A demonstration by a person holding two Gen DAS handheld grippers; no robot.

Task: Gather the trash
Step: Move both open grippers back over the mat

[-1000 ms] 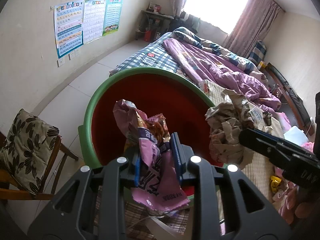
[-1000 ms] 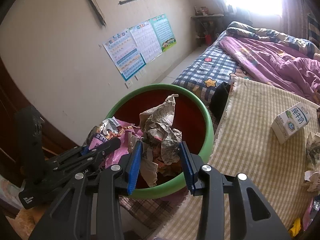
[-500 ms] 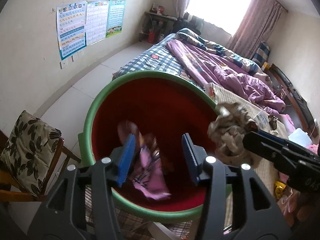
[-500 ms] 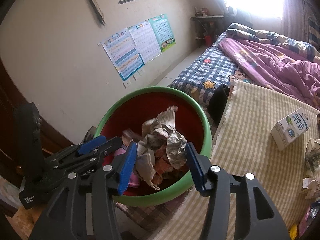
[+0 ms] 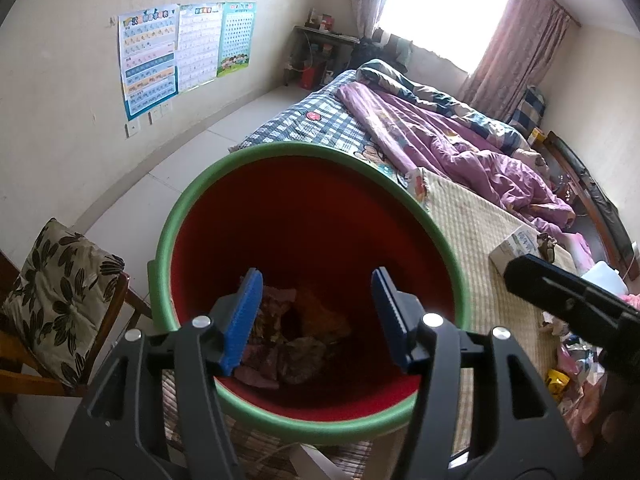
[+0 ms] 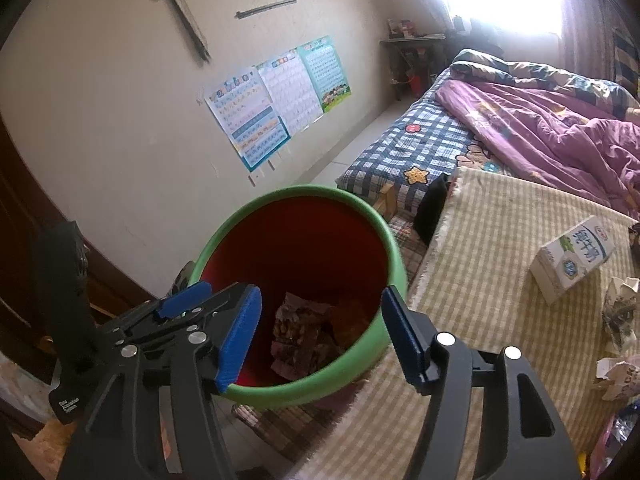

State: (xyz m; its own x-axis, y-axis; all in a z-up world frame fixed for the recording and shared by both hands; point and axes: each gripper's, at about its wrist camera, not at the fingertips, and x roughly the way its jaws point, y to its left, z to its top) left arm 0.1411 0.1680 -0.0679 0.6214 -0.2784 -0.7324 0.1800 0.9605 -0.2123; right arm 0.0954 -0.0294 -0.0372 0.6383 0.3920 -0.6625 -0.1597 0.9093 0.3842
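Observation:
A bin with a green rim and a red inside stands below both grippers. On its bottom lie a purple snack wrapper and crumpled paper, seen together as a heap of trash in the right wrist view. My left gripper hangs over the bin's mouth; its jaws are opening and nothing is between them. My right gripper hangs over the rim beside it, its jaws also opening and empty. A finger of the right gripper shows at the right of the left wrist view.
A milk carton and crumpled paper scraps lie on the checked mat on the bed. A purple quilt covers the far bed. A chair with a floral cushion stands left of the bin.
Both grippers opened. The purple wrapper dropped from the left one and the crumpled paper from the right one, and both now lie in the bin.

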